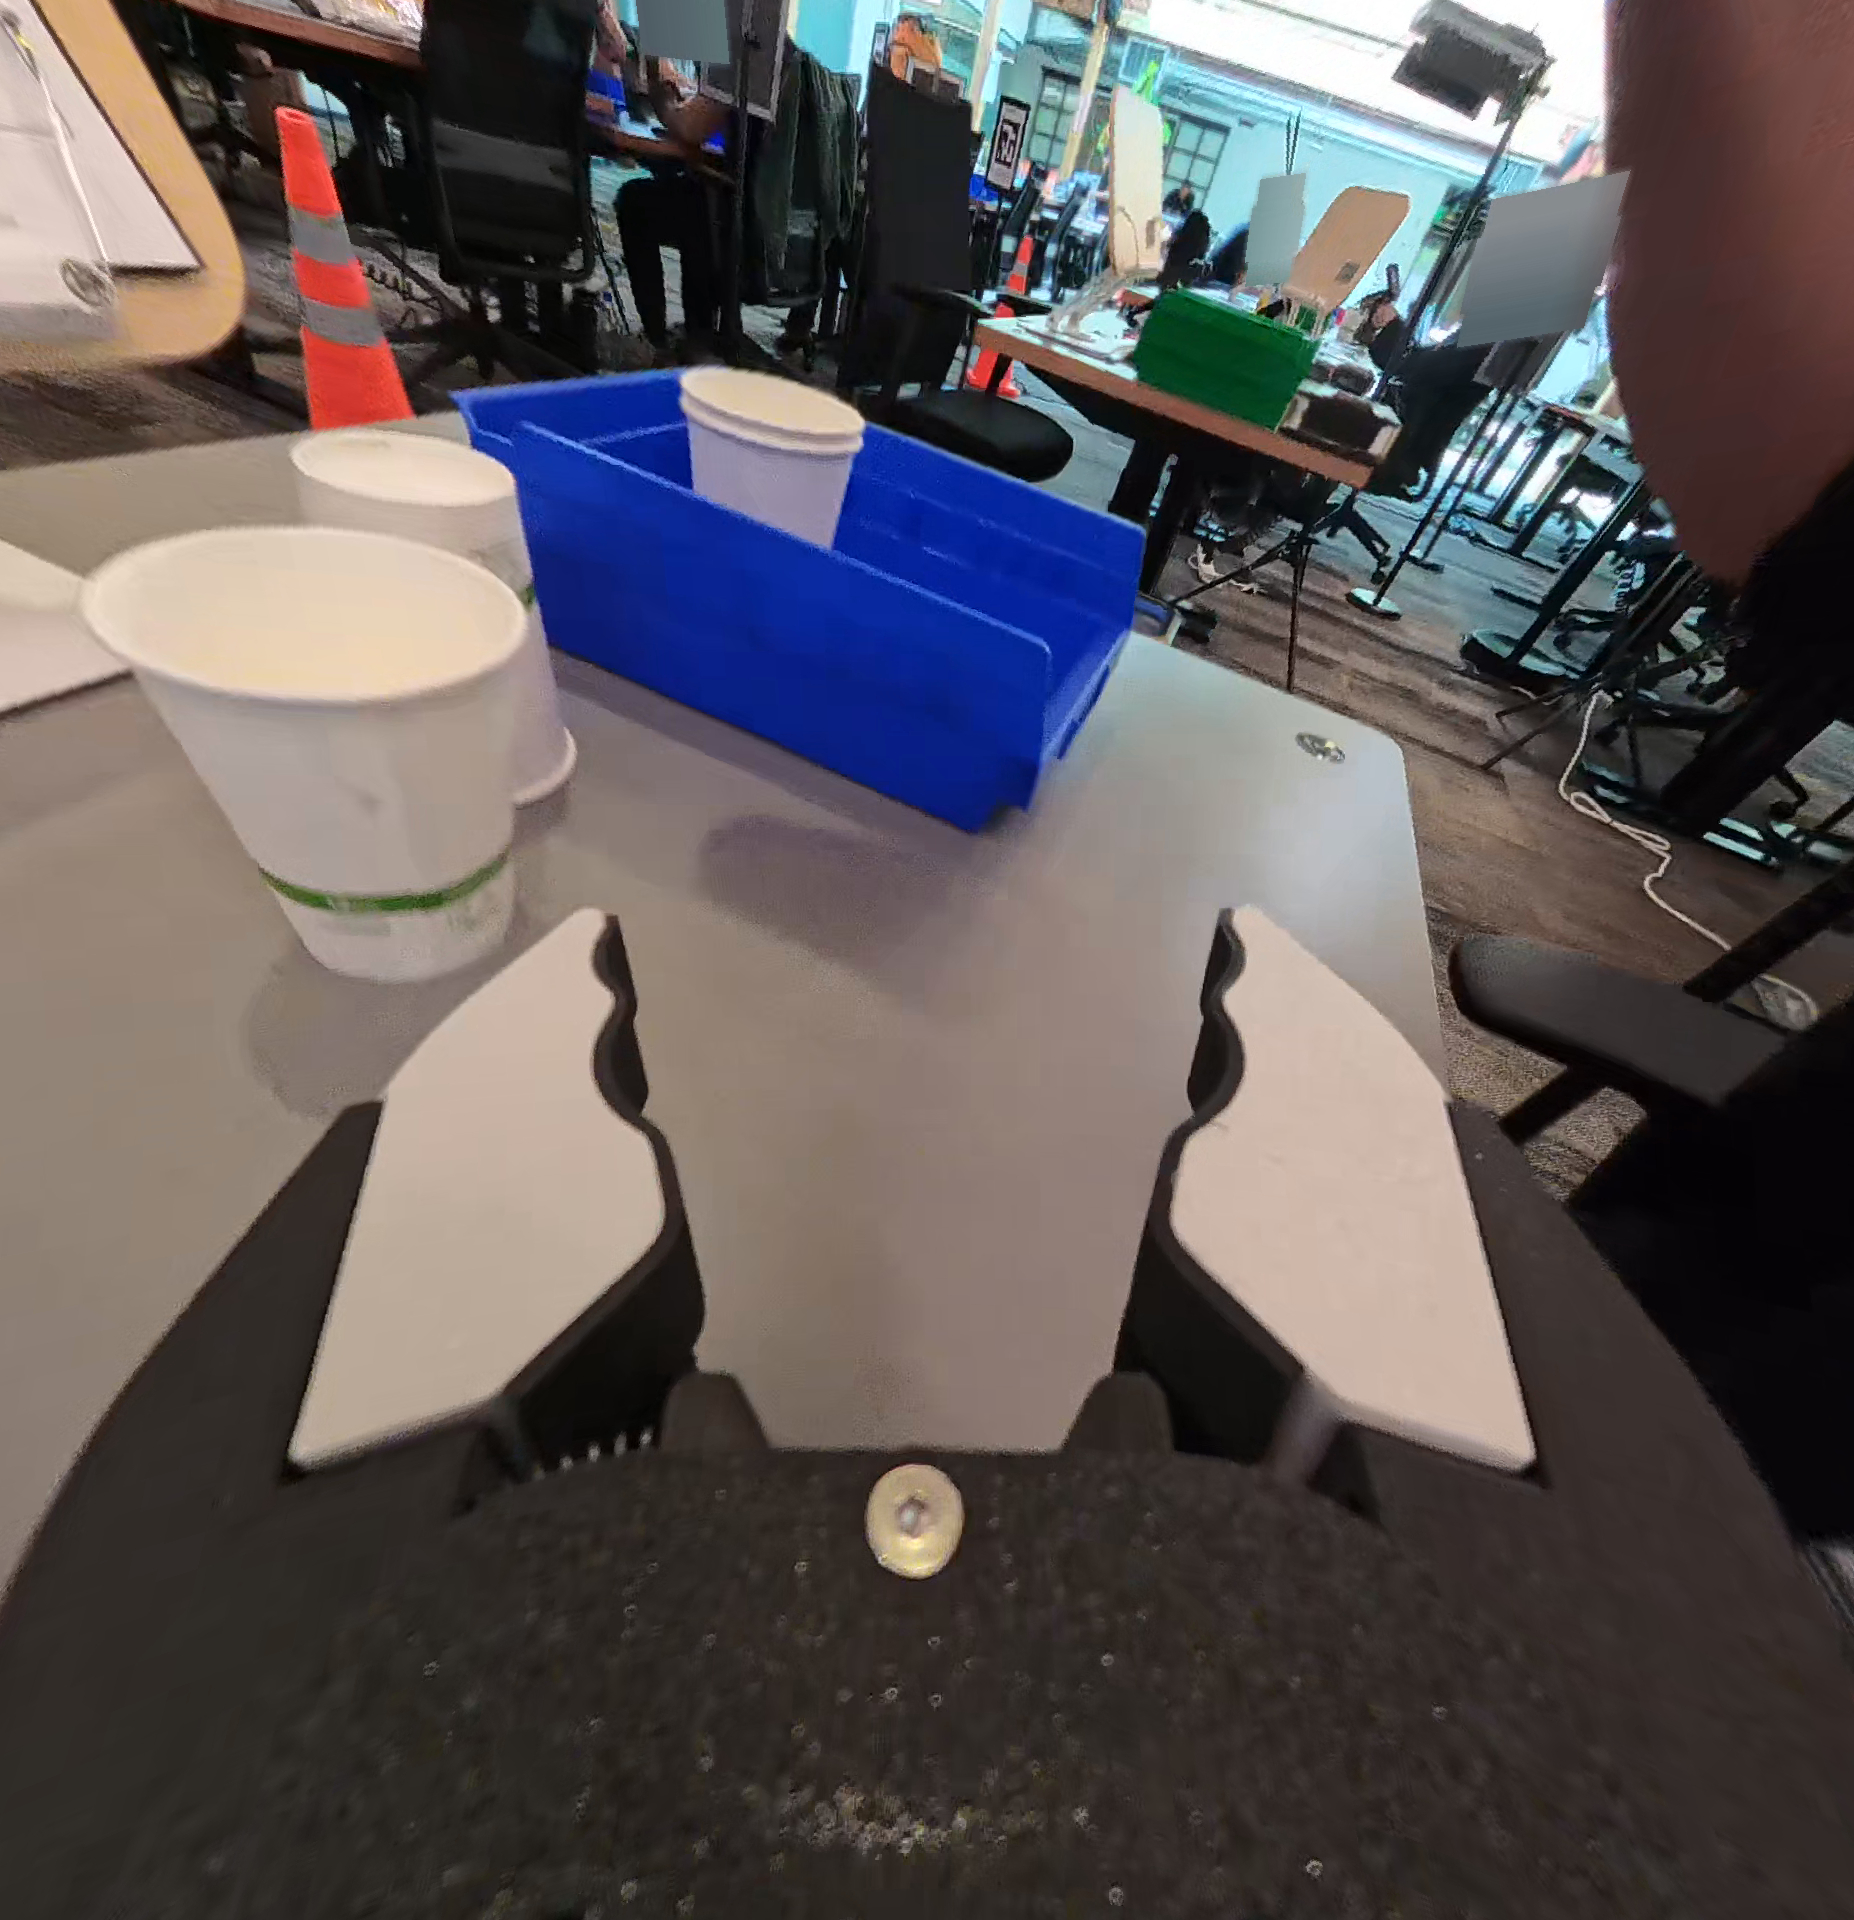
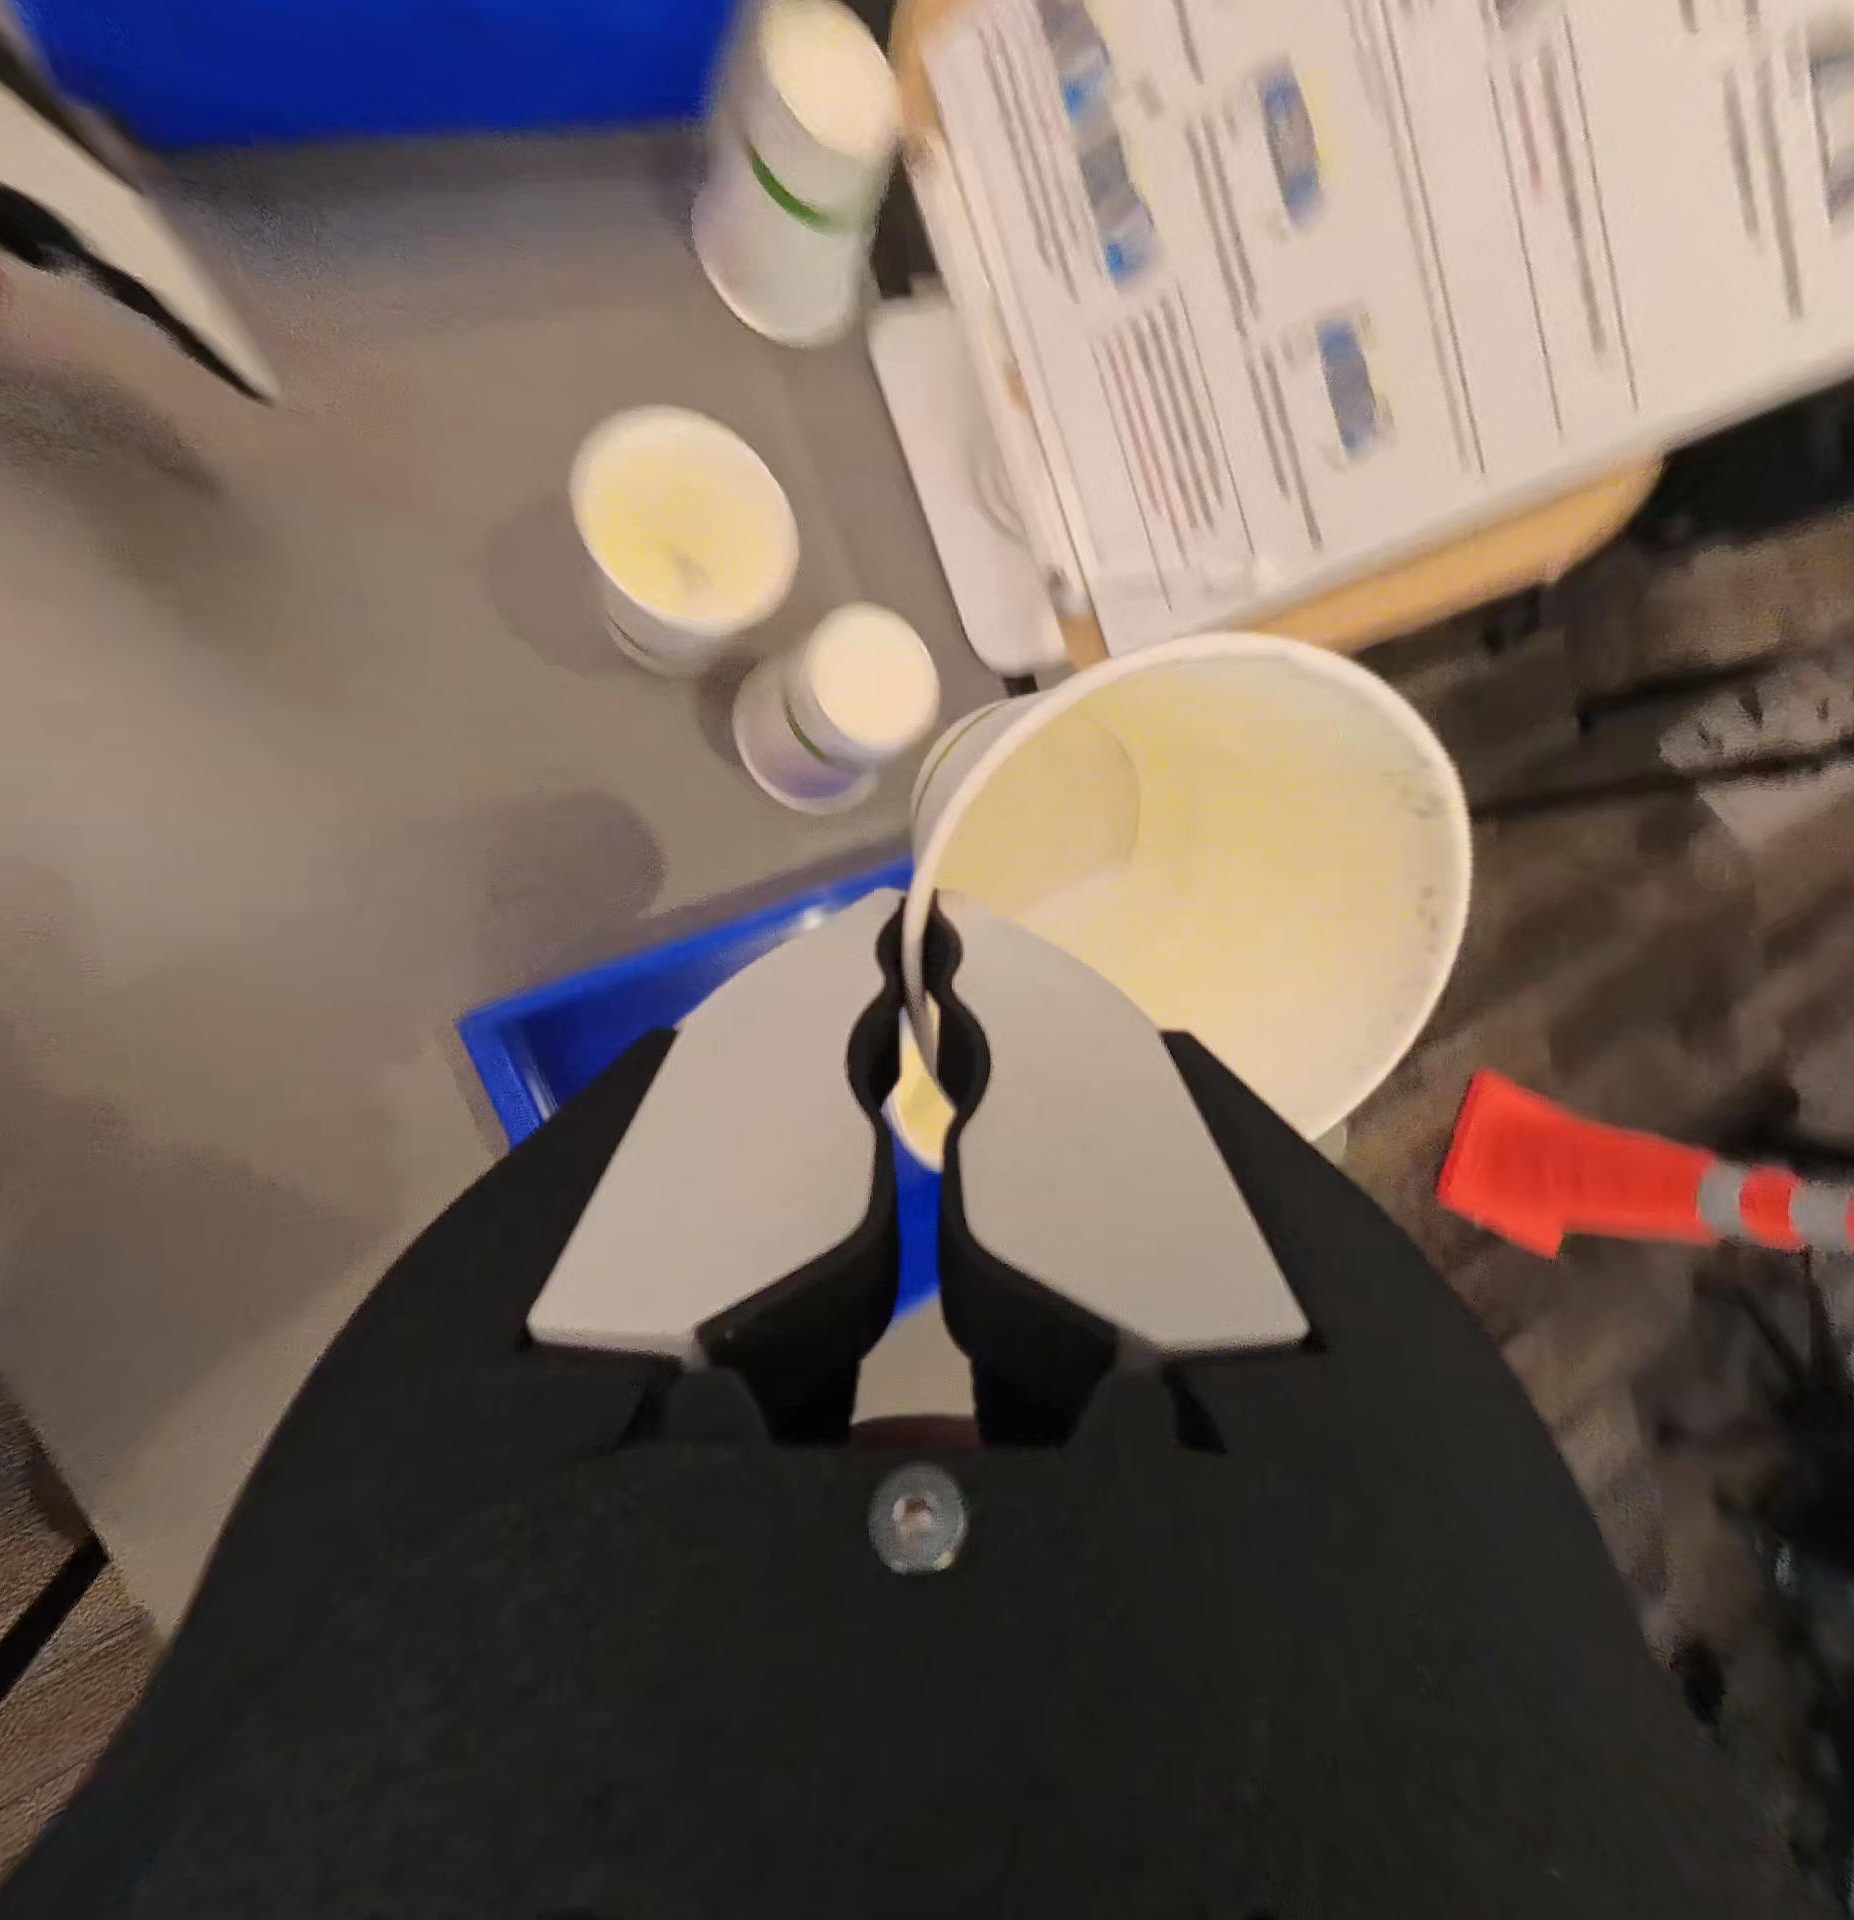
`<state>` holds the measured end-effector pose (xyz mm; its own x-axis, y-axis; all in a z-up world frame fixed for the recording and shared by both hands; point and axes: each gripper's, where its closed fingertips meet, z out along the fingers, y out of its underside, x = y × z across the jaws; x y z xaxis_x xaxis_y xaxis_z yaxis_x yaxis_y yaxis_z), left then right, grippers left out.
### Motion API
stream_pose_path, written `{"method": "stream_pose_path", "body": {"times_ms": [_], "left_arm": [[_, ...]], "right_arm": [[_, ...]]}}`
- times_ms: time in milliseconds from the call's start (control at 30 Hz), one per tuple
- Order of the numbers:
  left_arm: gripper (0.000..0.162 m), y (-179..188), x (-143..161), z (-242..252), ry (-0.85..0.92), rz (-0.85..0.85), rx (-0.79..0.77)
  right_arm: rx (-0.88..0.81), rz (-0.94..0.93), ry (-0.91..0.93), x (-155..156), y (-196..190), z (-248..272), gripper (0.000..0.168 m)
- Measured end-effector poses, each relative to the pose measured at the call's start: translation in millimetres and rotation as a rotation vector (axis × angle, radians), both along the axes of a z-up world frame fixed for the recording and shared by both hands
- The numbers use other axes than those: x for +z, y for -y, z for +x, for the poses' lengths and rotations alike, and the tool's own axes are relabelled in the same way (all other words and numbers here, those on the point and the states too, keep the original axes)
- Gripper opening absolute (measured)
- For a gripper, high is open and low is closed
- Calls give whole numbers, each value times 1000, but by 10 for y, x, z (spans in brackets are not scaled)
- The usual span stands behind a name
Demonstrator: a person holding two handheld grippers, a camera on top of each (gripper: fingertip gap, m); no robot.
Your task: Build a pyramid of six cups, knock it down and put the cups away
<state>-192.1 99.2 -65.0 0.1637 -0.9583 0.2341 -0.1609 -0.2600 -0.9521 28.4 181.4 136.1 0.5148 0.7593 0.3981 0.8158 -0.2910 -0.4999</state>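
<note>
Right gripper (image 2: 920,935) clenched on rim of white paper cup (image 2: 1214,883), held above blue bin (image 2: 549,1049). Left gripper (image 1: 918,935) gaped wide, empty, over grey table (image 1: 902,1143); upright cup (image 1: 331,727) just left of fingertips.

I'm seeing daylight pouring through far windows (image 1: 1162,104), office chairs (image 1: 507,156) and an orange cone (image 1: 331,281) standing on dark carpet (image 1: 1505,862).

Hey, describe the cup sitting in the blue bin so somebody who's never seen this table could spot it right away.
Find the blue bin on the grey table. A white paper cup stands upright inside it, rim above the bin wall. It is the only cup in the bin; the other cups stand on the tabletop.
</note>
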Motion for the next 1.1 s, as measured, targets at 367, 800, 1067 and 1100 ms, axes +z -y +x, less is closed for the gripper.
{"method": "stream_pose_path", "body": {"times_ms": [367,800,1067,1100], "left_arm": [[95,457,-299,13,-79,-29,-61],[93,593,-486,77,-141,-32,-113],[94,428,-404,19,-100,-47,-33],[94,370,-397,1,-97,-55,-5]], "right_arm": [[-241,-359,48,-1467,-246,1023,1],[-248,-430,-18,-2020,-228,964,26],[-170,231,-660,-1075,356,-300,54],[-161,256,-747,-1152,501,-507,56]]}}
